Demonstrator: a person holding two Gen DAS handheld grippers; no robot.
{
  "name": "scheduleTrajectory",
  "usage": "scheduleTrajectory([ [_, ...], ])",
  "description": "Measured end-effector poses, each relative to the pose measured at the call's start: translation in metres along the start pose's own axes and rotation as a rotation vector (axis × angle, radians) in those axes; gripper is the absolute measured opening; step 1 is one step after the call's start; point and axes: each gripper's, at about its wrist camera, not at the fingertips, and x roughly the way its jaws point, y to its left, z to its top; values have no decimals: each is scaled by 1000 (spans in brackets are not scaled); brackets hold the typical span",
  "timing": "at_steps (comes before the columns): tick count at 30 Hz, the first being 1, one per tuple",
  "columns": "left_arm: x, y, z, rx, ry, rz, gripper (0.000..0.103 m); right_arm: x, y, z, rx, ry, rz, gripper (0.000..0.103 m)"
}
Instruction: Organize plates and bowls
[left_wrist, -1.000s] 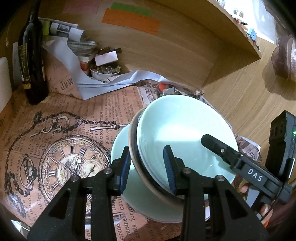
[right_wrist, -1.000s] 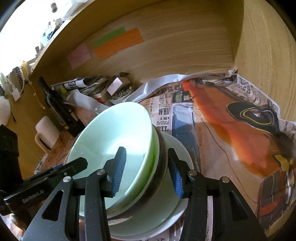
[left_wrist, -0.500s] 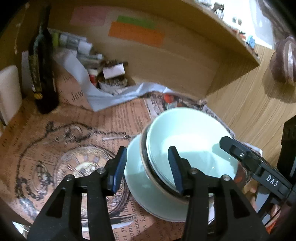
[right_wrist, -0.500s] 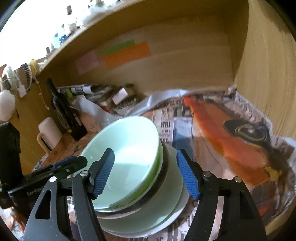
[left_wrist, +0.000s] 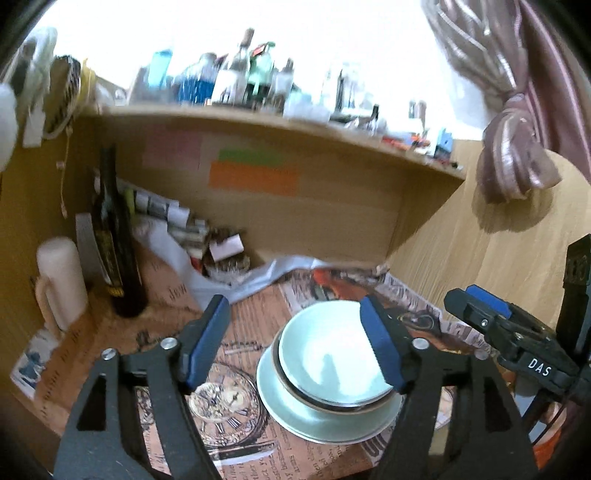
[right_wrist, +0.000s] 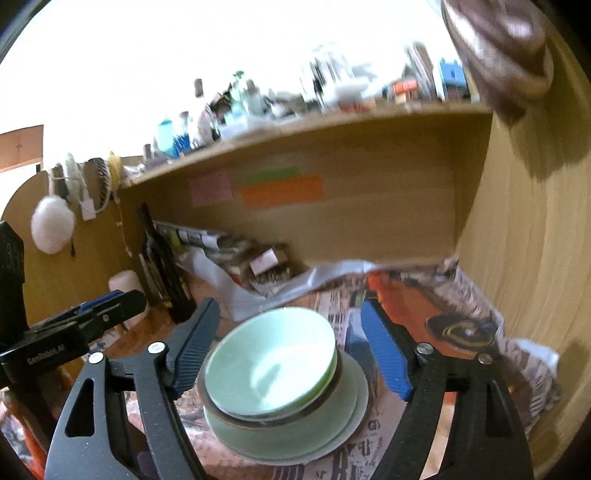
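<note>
Two grippers hang over one stack of dishes, and neither is touching it. In the left wrist view the left gripper (left_wrist: 295, 343) has its blue pads spread wide, the jaws opening, and nothing is pressed between them. The pale green bowl (left_wrist: 334, 363) shows low and centre-right in that frame, below and beyond the fingertips, nearer the right-hand pad than the left. It sits nested in a darker-rimmed bowl (left_wrist: 332, 400), which rests on a pale green plate (left_wrist: 295, 413) on the newspaper (left_wrist: 251, 321) covering the desk.

The right wrist view shows the right gripper (right_wrist: 290, 345) in the same condition: jaws opening, pads clear of the rims. Here the stack lies low in the middle of the frame, almost centred between the two pads, with the top bowl leaning slightly toward the left pad.

The stack is round, so it has no long axis to line up with. What matters is that it lies forward and downward from both grippers. The right one looks better centred on it and so, by my reading, nearer to a straight return. The stack looks finished, with both hands clear of it.

A dark bottle (left_wrist: 114, 236) and a white mug (left_wrist: 61, 280) stand at the left, well apart from the dishes.
</note>
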Motion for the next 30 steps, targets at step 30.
scheduleTrajectory([
  [30,-37,-17,3,95,-124,45,100,-33,13,6,-23,-106,1,103],
])
